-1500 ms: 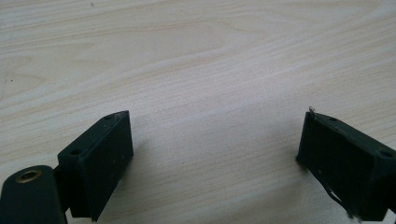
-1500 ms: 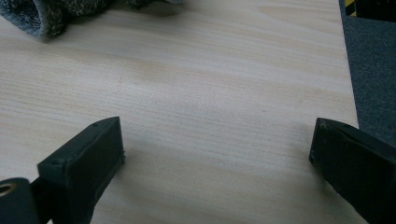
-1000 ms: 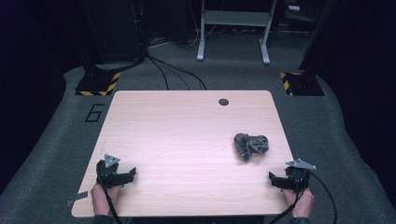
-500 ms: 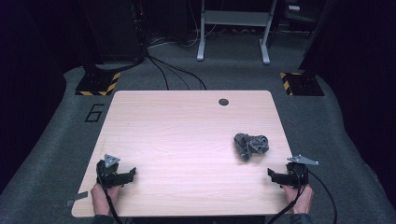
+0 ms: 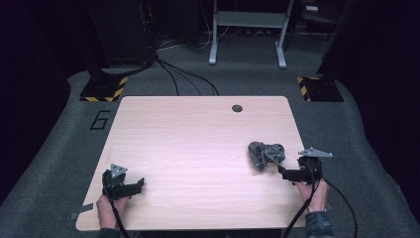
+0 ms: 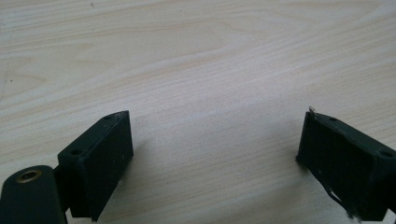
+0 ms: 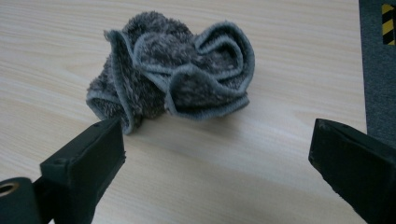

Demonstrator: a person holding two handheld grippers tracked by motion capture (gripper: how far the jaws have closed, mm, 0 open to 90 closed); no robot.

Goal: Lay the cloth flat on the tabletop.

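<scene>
High view is showing a crumpled grey cloth (image 5: pixel 266 154) lying on the counter (image 5: pixel 198 144) near its right edge, with the right gripper (image 5: pixel 286 173) sitting just beside it, jaws spread and holding nothing, while the left gripper (image 5: pixel 137 184) is resting well apart near the front left corner, also released. Left gripper view is showing both jaws wide apart over bare wood, nothing between them. Right gripper view is showing the cloth (image 7: pixel 175 88) lying just ahead of the open jaws, slightly toward the left one, untouched. To grasp well, the right gripper is probably needing to ease forward and low so both jaws are straddling a thick fold rather than a loose hem, then close firmly. The counter's right edge and the dark floor (image 7: pixel 379 70) are lying close by, so open room for moving is mostly leftward, across the bare middle.
</scene>
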